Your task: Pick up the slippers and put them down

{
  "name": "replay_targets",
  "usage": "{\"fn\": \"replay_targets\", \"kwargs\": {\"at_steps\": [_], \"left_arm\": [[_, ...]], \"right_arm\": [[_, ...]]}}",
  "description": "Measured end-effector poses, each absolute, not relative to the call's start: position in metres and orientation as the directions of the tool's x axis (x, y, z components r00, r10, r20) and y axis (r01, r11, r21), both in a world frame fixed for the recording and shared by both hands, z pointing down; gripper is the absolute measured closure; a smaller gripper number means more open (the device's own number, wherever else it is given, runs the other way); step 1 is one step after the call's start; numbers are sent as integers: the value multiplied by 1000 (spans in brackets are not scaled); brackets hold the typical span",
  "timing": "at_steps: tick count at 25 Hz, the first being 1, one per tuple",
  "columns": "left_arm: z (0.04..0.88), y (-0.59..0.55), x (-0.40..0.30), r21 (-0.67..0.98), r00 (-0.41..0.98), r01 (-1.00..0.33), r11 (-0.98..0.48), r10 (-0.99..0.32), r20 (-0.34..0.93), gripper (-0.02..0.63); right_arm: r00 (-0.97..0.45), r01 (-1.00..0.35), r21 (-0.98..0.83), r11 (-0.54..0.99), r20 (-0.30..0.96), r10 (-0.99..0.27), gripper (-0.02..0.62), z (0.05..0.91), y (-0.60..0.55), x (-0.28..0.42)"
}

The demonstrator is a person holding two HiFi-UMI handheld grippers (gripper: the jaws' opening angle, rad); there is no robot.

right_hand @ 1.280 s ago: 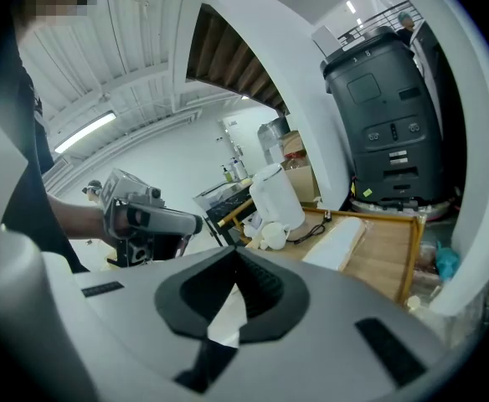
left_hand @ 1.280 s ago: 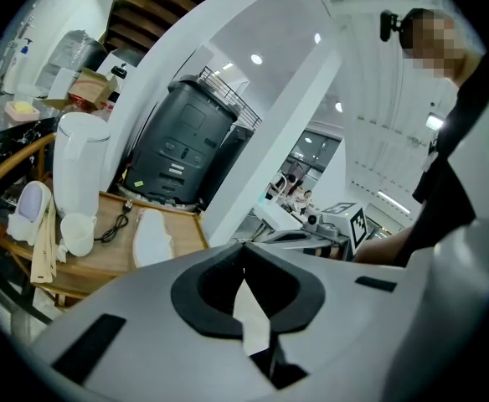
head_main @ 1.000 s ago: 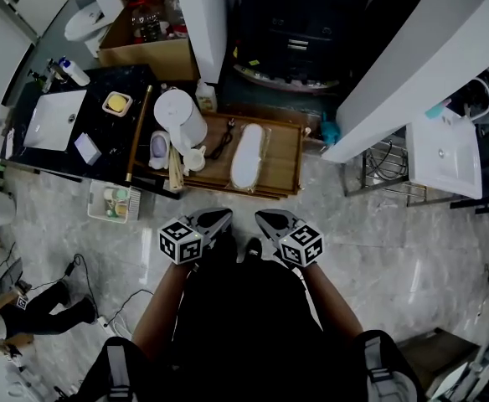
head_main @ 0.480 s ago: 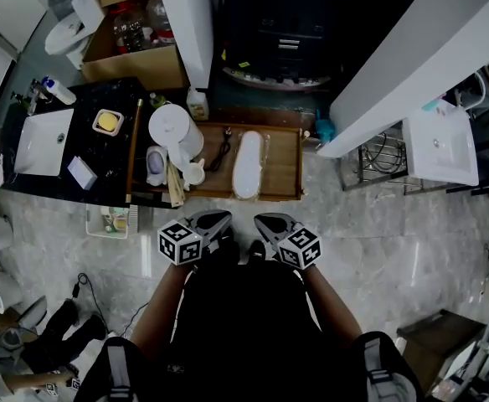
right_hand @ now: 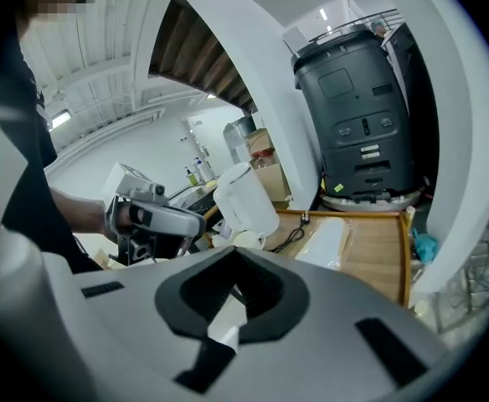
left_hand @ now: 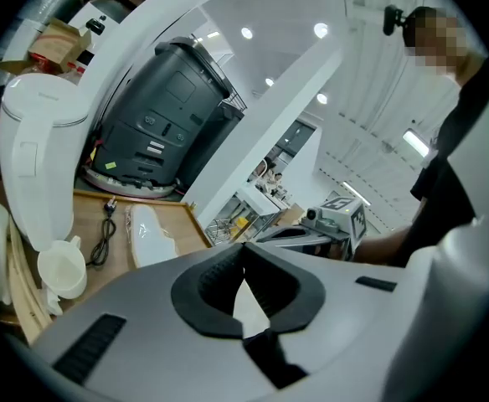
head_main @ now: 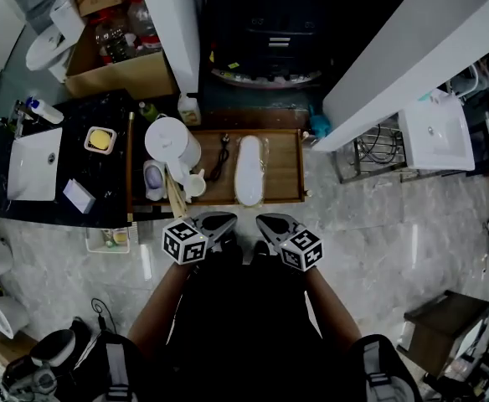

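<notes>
Left gripper (head_main: pixel 224 221) and right gripper (head_main: pixel 266 222), held side by side just in front of the person's torso, each with jaws closed together on nothing. The white slippers (head_main: pixel 249 170) lie on the wooden tray (head_main: pixel 288 178), beside a black cord (head_main: pixel 220 159) and a white kettle (head_main: pixel 172 141), apart from both grippers.

A grey marbled floor (head_main: pixel 387 224) is laid under a wooden tabletop (head_main: pixel 282 174) — flanked by a black counter (head_main: pixel 102 170) with a white basin (head_main: pixel 33 164) — and two white columns (head_main: pixel 171 23) are set behind.
</notes>
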State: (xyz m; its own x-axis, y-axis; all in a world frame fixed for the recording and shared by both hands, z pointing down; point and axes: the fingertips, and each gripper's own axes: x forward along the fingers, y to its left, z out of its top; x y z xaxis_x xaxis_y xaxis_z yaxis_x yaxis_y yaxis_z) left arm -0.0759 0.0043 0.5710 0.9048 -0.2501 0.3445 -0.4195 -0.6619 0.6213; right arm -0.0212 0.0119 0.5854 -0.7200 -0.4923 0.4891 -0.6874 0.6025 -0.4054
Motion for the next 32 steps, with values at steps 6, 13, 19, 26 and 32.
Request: {"fn": "replay_targets", "kwargs": {"at_steps": [6, 13, 19, 26, 32], "left_arm": [[579, -4, -80, 629, 912, -392, -672, -195, 360, 594], [581, -11, -72, 645, 914, -390, -657, -193, 356, 594], [577, -12, -60, 653, 912, -399, -643, -207, 353, 594], [587, -19, -55, 664, 901, -426, -615, -225, 370, 594], [601, -25, -51, 664, 891, -449, -598, -238, 387, 594]], "right_arm": [[-696, -715, -406, 569, 490, -525, 588, 585, 7, -22], [-698, -712, -418, 564, 510, -503, 588, 593, 8, -18], [-713, -693, -423, 583, 520, -470, 588, 597, 2, -9], [-722, -684, -448, 575, 525, -450, 588, 610, -6, 2], [-720, -684, -447, 576, 541, -436, 587, 623, -13, 5]]}}
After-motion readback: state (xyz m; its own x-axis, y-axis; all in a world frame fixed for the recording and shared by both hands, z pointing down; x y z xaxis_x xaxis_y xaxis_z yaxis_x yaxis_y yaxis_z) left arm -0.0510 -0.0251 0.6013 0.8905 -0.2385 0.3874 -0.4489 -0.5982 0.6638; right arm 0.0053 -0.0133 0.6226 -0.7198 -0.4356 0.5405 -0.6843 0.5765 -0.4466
